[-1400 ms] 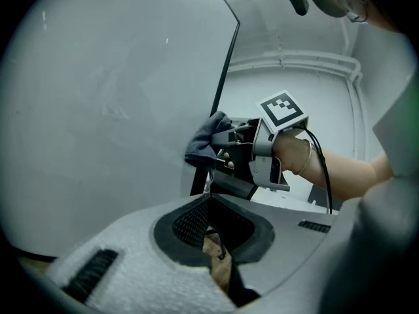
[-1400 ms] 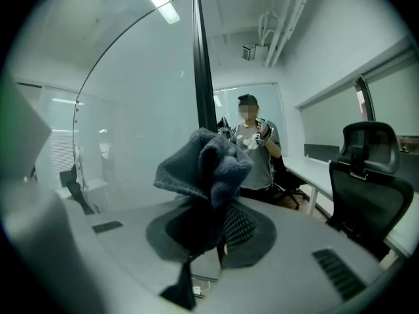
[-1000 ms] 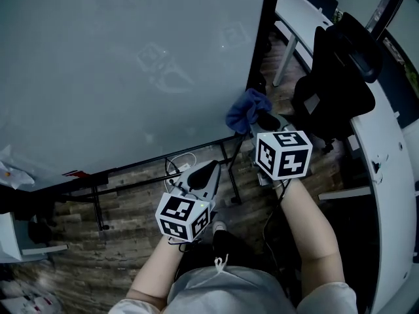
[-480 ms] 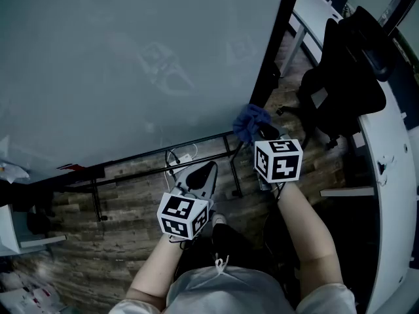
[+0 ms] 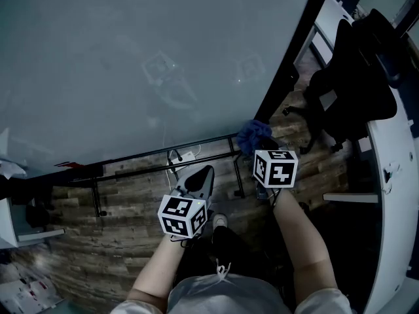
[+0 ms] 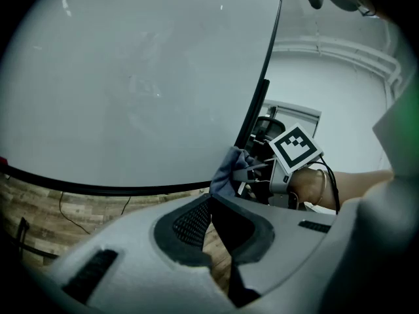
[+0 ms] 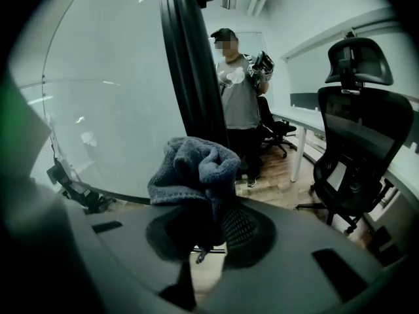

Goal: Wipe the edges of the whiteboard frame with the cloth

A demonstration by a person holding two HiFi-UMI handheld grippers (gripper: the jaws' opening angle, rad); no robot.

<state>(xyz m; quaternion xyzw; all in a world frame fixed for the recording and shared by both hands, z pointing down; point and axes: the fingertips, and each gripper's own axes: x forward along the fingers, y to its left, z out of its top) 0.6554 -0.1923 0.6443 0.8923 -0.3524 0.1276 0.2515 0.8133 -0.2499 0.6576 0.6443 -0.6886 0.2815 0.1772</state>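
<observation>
Right gripper (image 7: 209, 222): fingers closed on the cloth (image 7: 194, 167), a dark blue wad bunched up above the fingertips. From the head view the cloth (image 5: 253, 135) sits at the whiteboard's (image 5: 131, 64) lower right corner, at the foot of the black frame edge (image 5: 288, 67). The right gripper view has that frame edge (image 7: 186, 51) rising just behind the cloth; whether the two touch cannot be told.

Left gripper (image 6: 211, 201): fingers closed tip to tip, nothing between them, only wooden floor (image 5: 124, 241) seen through the gap further back. It is held low, left of the right gripper (image 5: 258, 146) and apart from it, pointing up toward the board's bottom edge. From the left gripper view the cloth (image 6: 226, 172) hangs by the corner of the frame, with the right gripper's marker cube beside it.

Surroundings: black stand bar (image 5: 157, 154) under the board with a white cable (image 5: 178, 156) on it; black office chair (image 7: 357, 142) to the right beside a white worktop (image 5: 393, 195); a person (image 7: 237, 97) standing in the background
</observation>
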